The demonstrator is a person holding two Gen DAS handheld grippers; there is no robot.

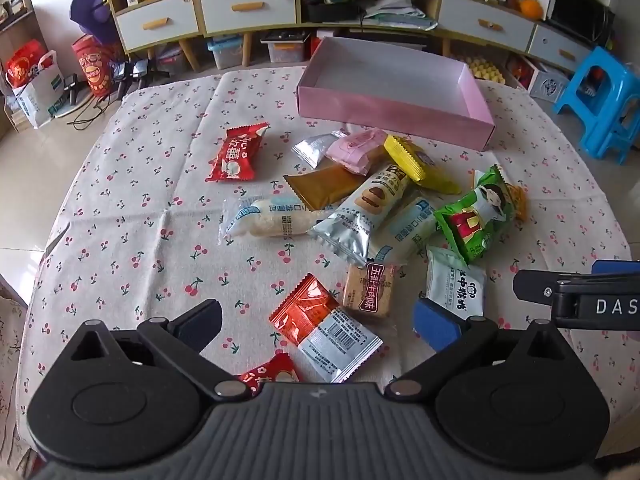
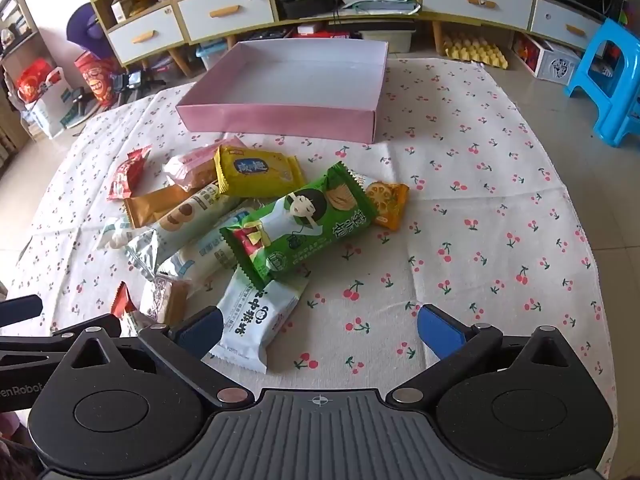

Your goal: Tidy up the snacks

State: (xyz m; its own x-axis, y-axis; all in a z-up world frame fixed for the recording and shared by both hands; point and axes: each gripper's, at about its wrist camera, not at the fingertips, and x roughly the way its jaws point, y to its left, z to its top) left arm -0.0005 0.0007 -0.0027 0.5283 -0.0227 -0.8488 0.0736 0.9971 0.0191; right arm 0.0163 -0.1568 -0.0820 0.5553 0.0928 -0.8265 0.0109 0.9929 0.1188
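Crowding the cloth before the pink box (image 2: 276, 118), snack packets (image 2: 304, 224) overlap.

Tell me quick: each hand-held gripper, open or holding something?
Left hand-held gripper: open, holding nothing.
Right hand-held gripper: open, holding nothing.

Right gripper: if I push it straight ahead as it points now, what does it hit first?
Probably the white snack packet just ahead, lying beside the right gripper's left finger; beyond it the green packet. Depth is unclear, so it may skim the cloth first.

Cherry-print tablecloth (image 2: 480, 208) — blue stool (image 2: 612, 80), drawer cabinet (image 1: 248, 8) behind
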